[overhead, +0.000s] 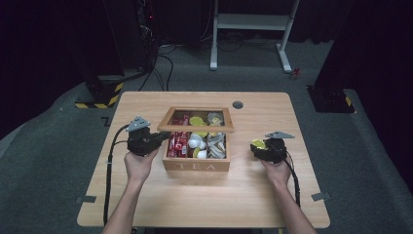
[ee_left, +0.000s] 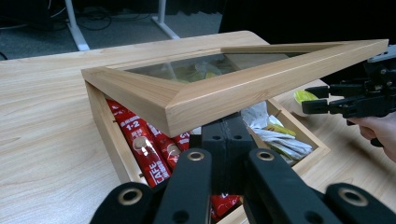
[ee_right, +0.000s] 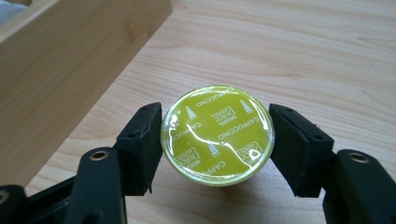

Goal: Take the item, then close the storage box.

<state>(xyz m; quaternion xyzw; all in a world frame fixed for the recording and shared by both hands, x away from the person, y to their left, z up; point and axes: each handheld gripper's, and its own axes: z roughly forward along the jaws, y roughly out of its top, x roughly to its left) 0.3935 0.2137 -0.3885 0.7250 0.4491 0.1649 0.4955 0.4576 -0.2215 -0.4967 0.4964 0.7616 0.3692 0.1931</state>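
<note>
A wooden box marked TEA (overhead: 195, 166) stands mid-table, its glass-paned lid (overhead: 197, 128) tilted up. My left gripper (overhead: 163, 136) reaches in from the box's left. Its jaws are shut together (ee_left: 229, 128) under the lid's (ee_left: 224, 95) front rim, which rests above them. Red coffee sachets (ee_left: 144, 149) and white packets lie inside. Right of the box, my right gripper (overhead: 257, 145) is shut on a yellow-green cappuccino capsule (ee_right: 217, 133), one pad against each side, low over the table top. The left gripper view shows that gripper (ee_left: 310, 100) and capsule (ee_left: 303, 95) beyond the box.
The box's side wall (ee_right: 70, 60) runs close along the left of the capsule. Bare wood table (overhead: 253, 195) lies in front of the box and to its right. A grey round plug (overhead: 237, 104) sits near the far edge. Cables and a white desk frame (overhead: 253, 22) stand on the floor behind.
</note>
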